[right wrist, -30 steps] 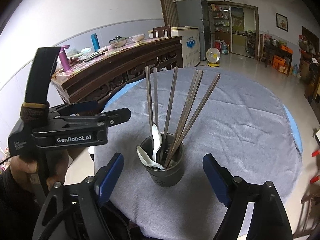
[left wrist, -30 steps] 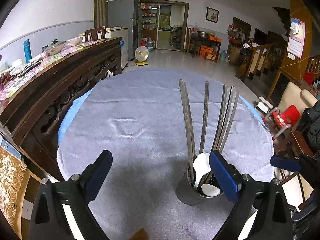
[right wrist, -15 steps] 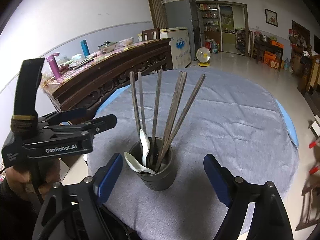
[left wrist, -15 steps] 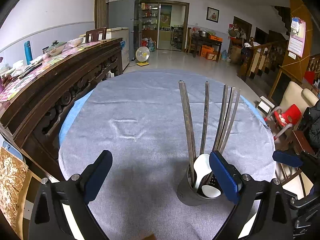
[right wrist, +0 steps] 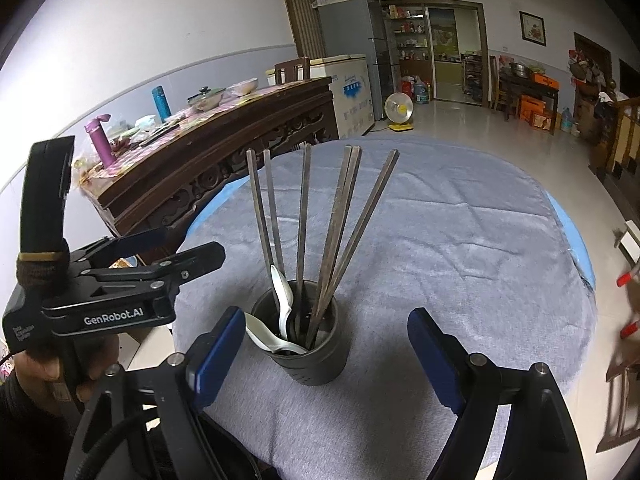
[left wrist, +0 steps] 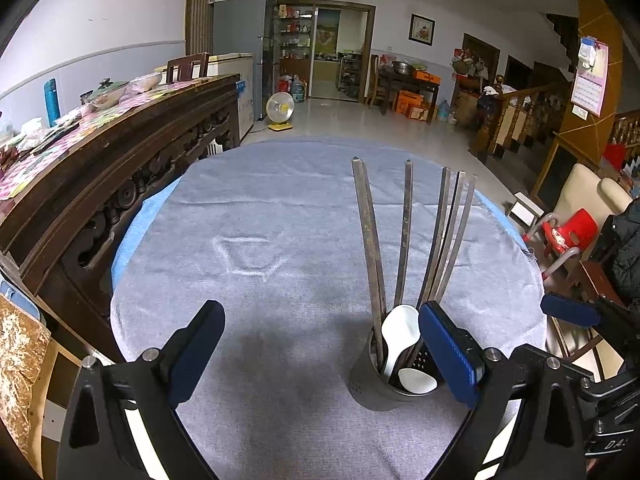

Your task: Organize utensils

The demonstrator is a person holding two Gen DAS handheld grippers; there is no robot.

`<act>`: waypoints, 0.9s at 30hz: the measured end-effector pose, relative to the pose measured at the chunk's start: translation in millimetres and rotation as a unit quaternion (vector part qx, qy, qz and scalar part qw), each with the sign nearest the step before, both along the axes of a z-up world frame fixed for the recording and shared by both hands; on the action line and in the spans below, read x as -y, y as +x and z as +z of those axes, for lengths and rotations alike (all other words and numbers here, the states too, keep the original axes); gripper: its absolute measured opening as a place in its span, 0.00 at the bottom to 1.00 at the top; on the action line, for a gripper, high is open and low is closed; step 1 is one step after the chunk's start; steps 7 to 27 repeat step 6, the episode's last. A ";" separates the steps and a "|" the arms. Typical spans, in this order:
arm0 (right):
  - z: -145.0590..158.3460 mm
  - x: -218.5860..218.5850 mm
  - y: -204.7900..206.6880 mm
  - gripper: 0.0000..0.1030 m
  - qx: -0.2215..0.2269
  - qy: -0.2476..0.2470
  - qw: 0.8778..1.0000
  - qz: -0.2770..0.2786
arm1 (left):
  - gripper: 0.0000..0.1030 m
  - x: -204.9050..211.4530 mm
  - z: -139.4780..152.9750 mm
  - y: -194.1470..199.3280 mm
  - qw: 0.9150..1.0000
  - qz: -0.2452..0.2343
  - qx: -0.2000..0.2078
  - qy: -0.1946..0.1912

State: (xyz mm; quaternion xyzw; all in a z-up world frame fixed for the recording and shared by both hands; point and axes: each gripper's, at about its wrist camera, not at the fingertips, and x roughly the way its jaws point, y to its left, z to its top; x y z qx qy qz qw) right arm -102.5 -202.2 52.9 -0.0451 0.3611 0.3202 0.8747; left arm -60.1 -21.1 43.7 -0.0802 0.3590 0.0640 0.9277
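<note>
A dark grey utensil holder (right wrist: 310, 354) stands near the front edge of the round table under a grey cloth (right wrist: 460, 240). It holds several dark chopsticks (right wrist: 344, 224) leaning upright and two white spoons (right wrist: 282, 308). It also shows in the left wrist view (left wrist: 374, 380), partly behind the right finger. My left gripper (left wrist: 324, 354) is open and empty, left of the holder. My right gripper (right wrist: 326, 356) is open and empty, with the holder between its fingers and a little ahead. The left gripper's body shows in the right wrist view (right wrist: 104, 300).
A carved dark wooden sideboard (left wrist: 100, 168) with bottles and dishes runs along the table's left side. A red child's chair (left wrist: 568, 236) and a beige armchair (left wrist: 584, 196) stand to the right. A fan (left wrist: 280, 110) sits on the floor beyond.
Both grippers have drifted slightly. In the right wrist view the holder has shifted to sit between the fingers. Both stay open, and the holder has not moved on the table.
</note>
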 end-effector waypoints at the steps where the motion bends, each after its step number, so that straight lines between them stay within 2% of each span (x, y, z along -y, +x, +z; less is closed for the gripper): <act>1: -0.1 -0.1 0.1 0.84 0.000 0.000 1.000 0.000 | 0.94 0.3 0.2 0.3 1.000 -0.001 0.000 0.000; 27: 0.0 -1.2 1.1 0.84 -0.001 0.000 1.000 0.001 | 0.94 1.3 0.6 0.9 1.000 -0.007 0.002 -0.003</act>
